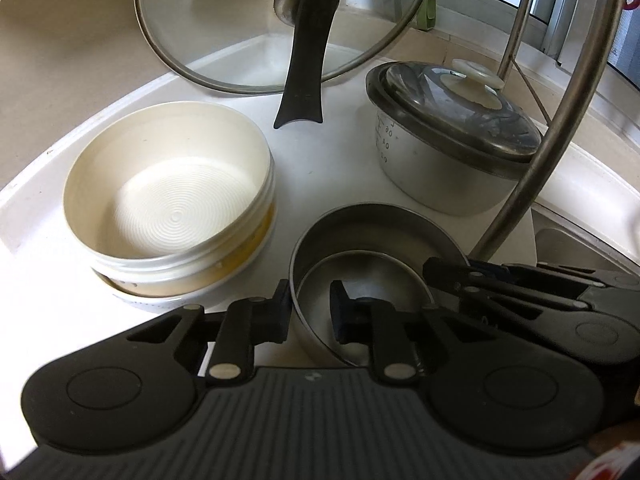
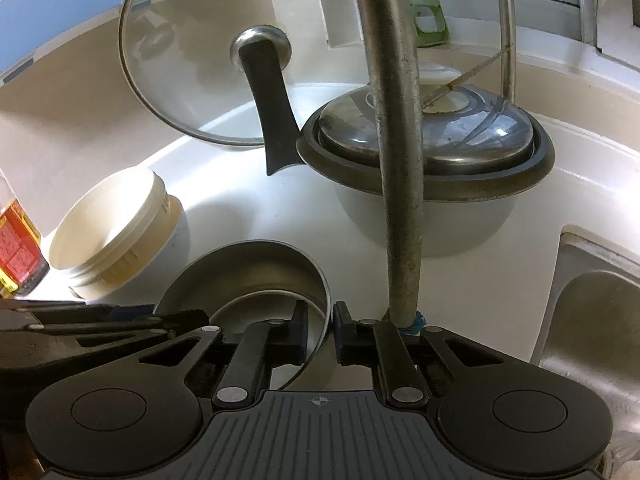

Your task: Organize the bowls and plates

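- Left wrist view: the left claw (image 1: 310, 312) sits at 6 o'clock, its two pads closed on the near-left rim of the steel bowls (image 1: 360, 240), one pad outside the wall and one inside.
- Two steel bowls are nested, the smaller one (image 1: 360, 280) inside the larger; they stand on the white worktop (image 1: 320, 160) just below centre.
- At 9 o'clock a cream plastic tub (image 1: 168, 200) rests tilted inside a white container.
- At 2 o'clock stands a white pot (image 1: 432, 176) with a glass-and-metal lid (image 1: 460, 108).
- At 12 o'clock a large glass lid (image 1: 240, 20) with a black handle (image 1: 304, 60) leans upright.
- A curved metal faucet pipe (image 1: 560, 120) rises at 3 o'clock.
- Right wrist view: the right claw (image 2: 320, 332) at 6 o'clock is clamped on the right rim of the same nested bowls (image 2: 248, 272), the thin wall pinched between its pads.
- The faucet pipe (image 2: 396, 160) runs up through the centre; a steel sink (image 2: 592, 312) lies at 4 o'clock, and a bottle with a red label (image 2: 16, 240) at 9 o'clock.
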